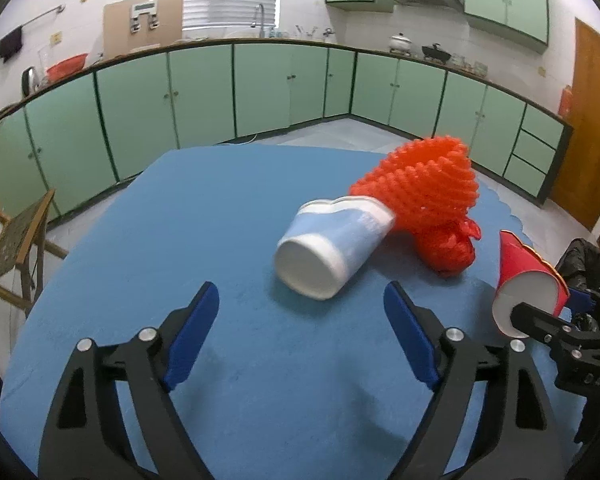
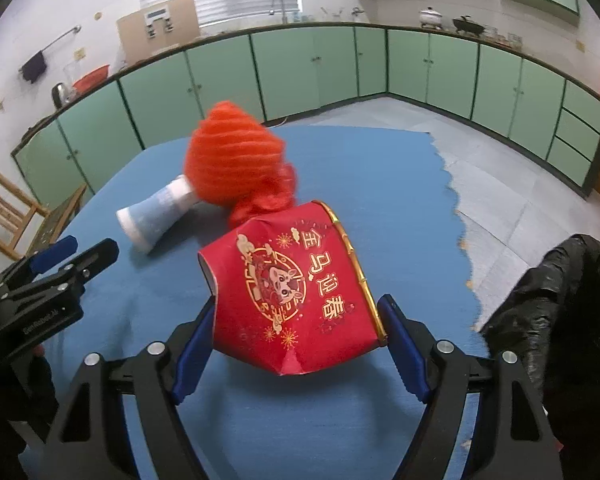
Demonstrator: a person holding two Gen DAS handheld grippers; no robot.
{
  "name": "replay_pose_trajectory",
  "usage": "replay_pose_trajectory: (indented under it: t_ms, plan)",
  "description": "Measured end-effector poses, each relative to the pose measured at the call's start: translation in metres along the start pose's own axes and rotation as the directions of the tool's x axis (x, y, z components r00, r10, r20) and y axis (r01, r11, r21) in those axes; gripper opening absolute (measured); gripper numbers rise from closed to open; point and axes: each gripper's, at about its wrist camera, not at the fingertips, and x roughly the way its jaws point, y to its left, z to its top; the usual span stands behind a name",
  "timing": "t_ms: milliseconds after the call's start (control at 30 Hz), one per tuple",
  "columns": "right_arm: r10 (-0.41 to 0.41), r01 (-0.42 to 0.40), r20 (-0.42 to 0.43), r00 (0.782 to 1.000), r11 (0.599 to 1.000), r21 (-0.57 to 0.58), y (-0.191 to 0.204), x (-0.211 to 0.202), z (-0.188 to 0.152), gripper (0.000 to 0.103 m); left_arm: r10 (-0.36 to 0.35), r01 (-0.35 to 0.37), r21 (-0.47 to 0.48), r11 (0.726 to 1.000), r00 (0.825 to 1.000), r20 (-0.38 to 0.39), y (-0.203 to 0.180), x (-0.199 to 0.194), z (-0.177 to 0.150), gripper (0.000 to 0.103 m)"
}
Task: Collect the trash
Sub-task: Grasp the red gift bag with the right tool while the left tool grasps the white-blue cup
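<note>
**Red cup in the right tongs, blue cup lying loose**

The right gripper [image 2: 296, 336] has the red cup [image 2: 288, 292] pinched between its blue pads, and the cup wall is creased and dented where the pads press in. The cup is up off the blue table [image 2: 380, 184], gold rim toward the right pad, gold characters on its side.

The left gripper [image 1: 302, 332] is spread wide with nothing between the pads, only bare table under it. Just beyond its fingertips lies the blue cup [image 1: 332, 248], tipped on its side, white base facing the gripper.

At the blue cup's mouth end, touching it, sits the orange net [image 1: 424, 196], bunched in a heap with a knot of red plastic on its right side.

Right of the blue cup, past the table's edge, is the black bag [image 2: 572, 304].
</note>
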Motion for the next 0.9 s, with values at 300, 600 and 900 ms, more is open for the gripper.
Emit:
replay_pose_trajectory:
  t_ms: [300, 600, 900]
  plan:
    - [-0.004, 0.004, -0.004, 1.0, 1.0, 0.013, -0.011, 0.009, 0.0, 0.077, -0.016, 0.015, -0.013, 1.0, 0.999, -0.047, -0.003, 0.039, 0.018, 0.086]
    - [-0.014, 0.014, -0.014, 1.0, 0.999, 0.029, -0.011, 0.021, 0.005, 0.078, -0.067, 0.061, -0.059, 0.996, 0.99, -0.121, 0.002, 0.068, 0.025, 0.085]
    - [-0.016, 0.016, -0.024, 1.0, 0.999, 0.031, -0.009, 0.025, 0.006, 0.078, -0.093, 0.089, -0.046, 0.995, 0.991, -0.1, -0.001, 0.063, 0.022, 0.062]
